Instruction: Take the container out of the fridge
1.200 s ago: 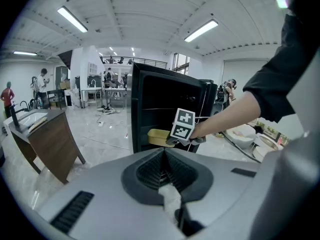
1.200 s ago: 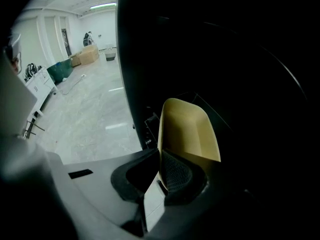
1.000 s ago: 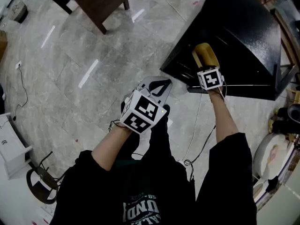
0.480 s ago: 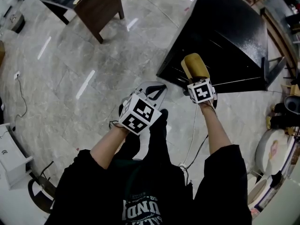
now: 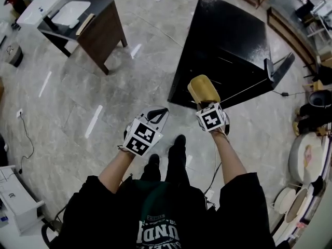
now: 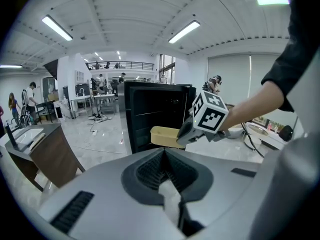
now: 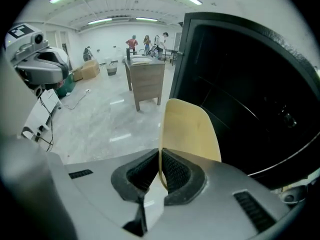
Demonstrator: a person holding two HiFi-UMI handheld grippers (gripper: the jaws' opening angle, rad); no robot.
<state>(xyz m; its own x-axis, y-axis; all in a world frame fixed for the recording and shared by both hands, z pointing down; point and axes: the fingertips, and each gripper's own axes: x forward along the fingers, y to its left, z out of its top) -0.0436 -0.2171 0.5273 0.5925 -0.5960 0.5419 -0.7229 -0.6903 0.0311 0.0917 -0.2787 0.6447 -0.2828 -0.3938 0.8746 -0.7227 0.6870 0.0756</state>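
Your right tongs (image 7: 159,171) clamp the container (image 7: 190,129) by its rim; it hangs clear of the open fridge (image 7: 245,84), above the floor (image 7: 100,119). Your left tongs (image 6: 165,169) are clenched, empty. Removal looks done; probably only set-down remains.

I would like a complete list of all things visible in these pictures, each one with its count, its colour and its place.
fridge: one, black, on the floor ahead of the person, door open
container: one, yellow, in front of the fridge opening, held by its rim
desk: one, brown, left of the fridge
white machine: one, white, on the floor at the near left
floor: one, grey marble, under everything
people in the background: several, too small for colour, far behind the desk
shoes: two, black, on the floor
left hand-held gripper: one, grey, jaws shut, empty
right hand-held gripper: one, grey, jaws shut on the container
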